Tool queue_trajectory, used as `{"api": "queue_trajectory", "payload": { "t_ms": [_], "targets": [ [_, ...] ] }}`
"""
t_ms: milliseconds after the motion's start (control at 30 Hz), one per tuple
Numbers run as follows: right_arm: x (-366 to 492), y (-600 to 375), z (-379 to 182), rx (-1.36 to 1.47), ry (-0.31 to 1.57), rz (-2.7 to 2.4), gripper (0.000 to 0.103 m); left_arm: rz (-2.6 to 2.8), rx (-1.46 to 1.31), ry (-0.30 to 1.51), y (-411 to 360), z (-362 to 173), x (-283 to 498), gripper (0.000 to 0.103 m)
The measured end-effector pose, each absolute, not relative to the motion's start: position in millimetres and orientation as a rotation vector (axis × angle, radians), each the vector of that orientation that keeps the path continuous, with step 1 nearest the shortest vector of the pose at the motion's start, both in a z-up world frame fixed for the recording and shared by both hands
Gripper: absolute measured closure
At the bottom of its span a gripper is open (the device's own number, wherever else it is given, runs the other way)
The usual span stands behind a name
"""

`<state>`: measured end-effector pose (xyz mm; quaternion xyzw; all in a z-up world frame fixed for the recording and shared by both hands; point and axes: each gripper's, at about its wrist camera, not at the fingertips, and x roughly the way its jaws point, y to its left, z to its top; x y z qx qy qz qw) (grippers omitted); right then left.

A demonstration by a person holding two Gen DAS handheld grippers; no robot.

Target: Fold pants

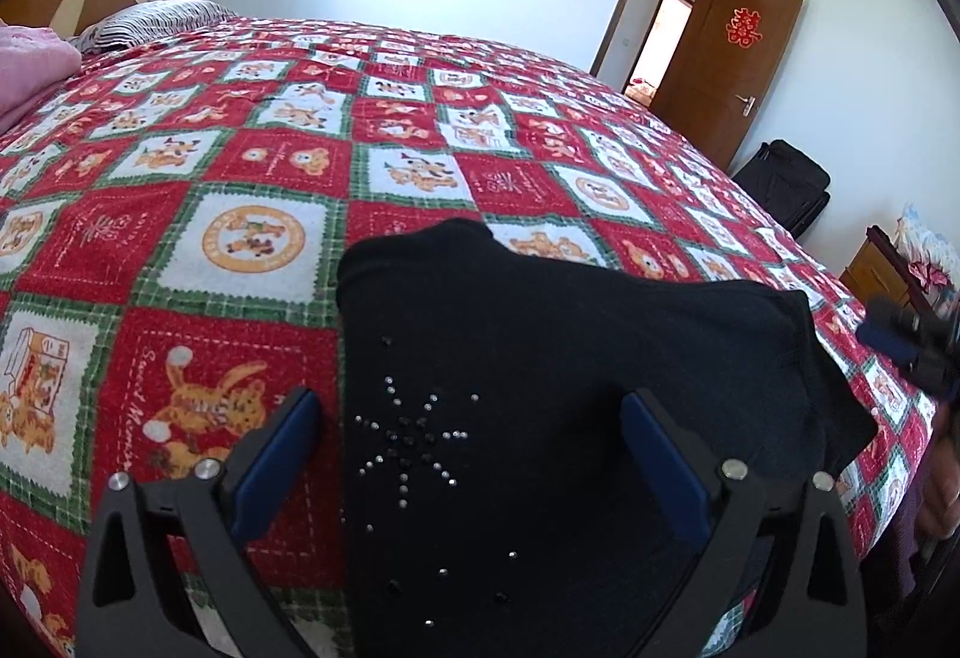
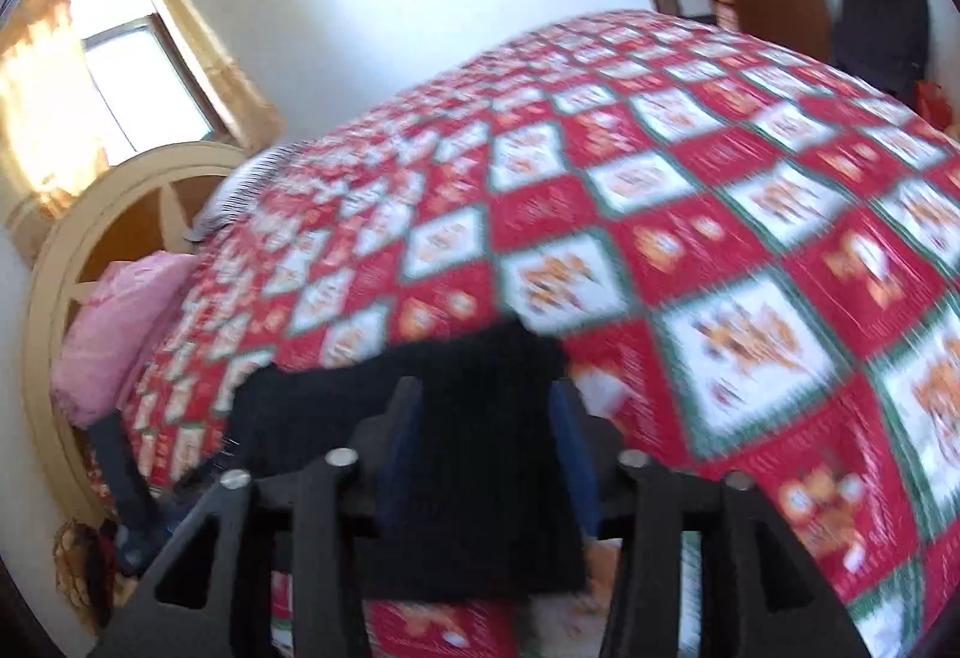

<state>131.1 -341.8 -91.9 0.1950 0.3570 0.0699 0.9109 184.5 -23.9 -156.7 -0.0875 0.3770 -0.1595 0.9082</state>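
We take the black pants [image 1: 540,388] as the landmark. They lie flat in a compact folded stack on the patchwork bedspread [image 1: 240,178], near the bed's front edge, presumably so both of our tools reach them without stretching.

Left gripper [image 1: 471,454]: jaws spread wide, hovering over the near end of the pants, one blue pad off each side, neither pressing cloth. We read that as let go, or lined up for the next pinch.

Right gripper [image 2: 489,454]: the right wrist view is motion-blurred. Jaws stand partly apart with the pants' right portion seen between them; we see no pad clamped on fabric, so we call it not gripping. In the left view it shows at the far right, beyond the pants' right corner.

Judgement: fold looks mostly done; a last halving or tidy may remain.

Counts:
- pants: one
- grippers: two
- rhinestone starburst [image 1: 414,436] on the pants: one
- pink bedding [image 1: 30,64], far left of the pants: one pile
- striped pillow [image 1: 156,19] beyond that: one
- door [image 1: 732,58], far right beyond the pants: one, open
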Motion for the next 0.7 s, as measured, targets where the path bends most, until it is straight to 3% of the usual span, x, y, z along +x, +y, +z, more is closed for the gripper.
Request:
{"api": "queue_trajectory", "payload": {
  "t_ms": [300,700],
  "targets": [
    [188.6,-331.0,-134.1,0.447,0.885,0.207,0.054,-0.339,-0.17,0.781,-25.2,-157.5,183.8,0.0],
    [145.4,-319.5,-131.7,0.158,0.891,0.131,0.054,-0.351,-0.143,0.789,-21.0,-157.2,170.0,0.0]
  ]
}}
